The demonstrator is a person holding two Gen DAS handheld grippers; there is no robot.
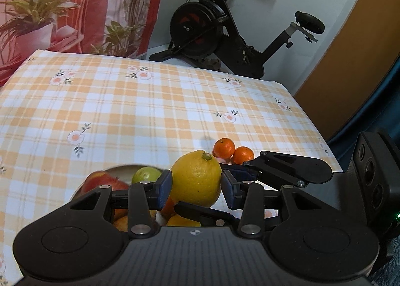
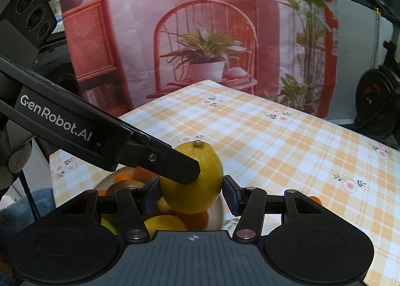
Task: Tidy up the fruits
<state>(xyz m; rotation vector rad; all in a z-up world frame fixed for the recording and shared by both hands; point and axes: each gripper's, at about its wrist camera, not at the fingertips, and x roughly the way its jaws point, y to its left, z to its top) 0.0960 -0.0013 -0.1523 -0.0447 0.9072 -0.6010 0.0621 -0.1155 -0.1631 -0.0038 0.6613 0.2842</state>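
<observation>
A large yellow lemon (image 1: 196, 181) hangs above a metal bowl (image 1: 117, 169) of fruit, stem end up. Both grippers sit around it. My left gripper (image 1: 197, 187) has its blue pads (image 1: 165, 187) against the lemon's two sides. My right gripper (image 2: 191, 192) also has its pads (image 2: 231, 194) at the lemon (image 2: 200, 181), coming from the other side; its fingers cross the left wrist view (image 1: 287, 169). The left gripper's finger (image 2: 172, 163) lies across the lemon in the right wrist view. The bowl (image 2: 220, 211) holds an apple (image 1: 100, 182), a green lime (image 1: 146, 174), oranges and other fruit.
Two small mandarins (image 1: 231, 151) lie on the checked tablecloth (image 1: 150, 111) just beyond the bowl. An exercise bike (image 1: 225, 26) stands behind the table. A printed backdrop (image 2: 200, 36) hangs at the far side. The table's right edge (image 1: 312, 121) is near.
</observation>
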